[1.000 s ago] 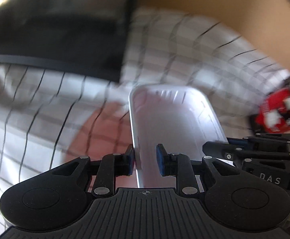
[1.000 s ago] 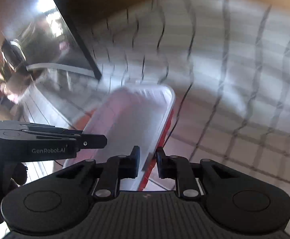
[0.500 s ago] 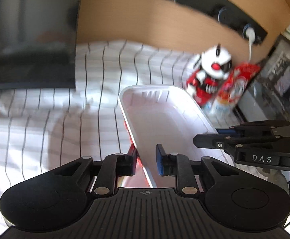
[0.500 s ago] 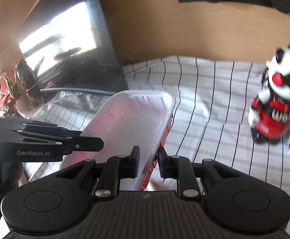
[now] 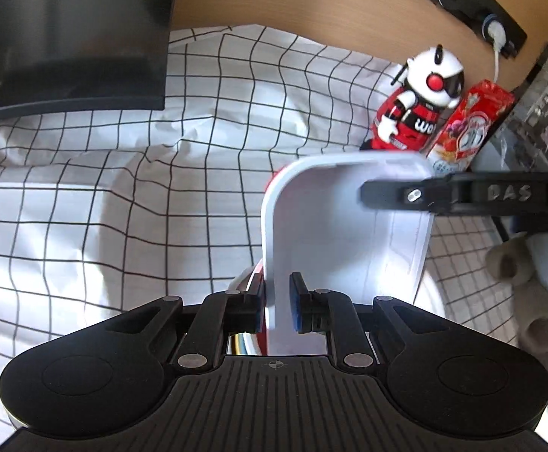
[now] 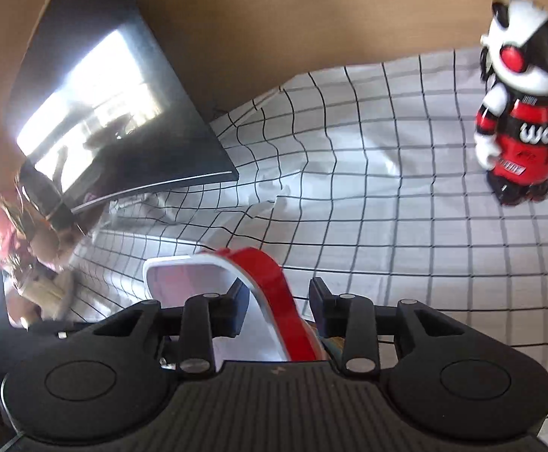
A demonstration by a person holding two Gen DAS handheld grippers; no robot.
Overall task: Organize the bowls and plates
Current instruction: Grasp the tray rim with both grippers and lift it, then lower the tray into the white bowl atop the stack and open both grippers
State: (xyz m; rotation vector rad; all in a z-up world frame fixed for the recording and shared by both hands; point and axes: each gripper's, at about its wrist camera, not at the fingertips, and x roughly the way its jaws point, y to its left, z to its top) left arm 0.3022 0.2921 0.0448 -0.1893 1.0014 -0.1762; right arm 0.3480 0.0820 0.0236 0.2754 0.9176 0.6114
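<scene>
Checked tablecloth (image 5: 85, 207), toy robot (image 5: 421, 101) at 1 o'clock | left gripper (image 5: 277, 307) clamped on white tray (image 5: 334, 233) rim | right gripper (image 6: 278, 309) apart, seemingly astride tray's red edge.

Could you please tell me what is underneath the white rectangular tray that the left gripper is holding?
Below the tray, the left wrist view shows only slivers of stacked dish rims, white and red, and checked tablecloth. The tray and left gripper hide the rest.
</scene>
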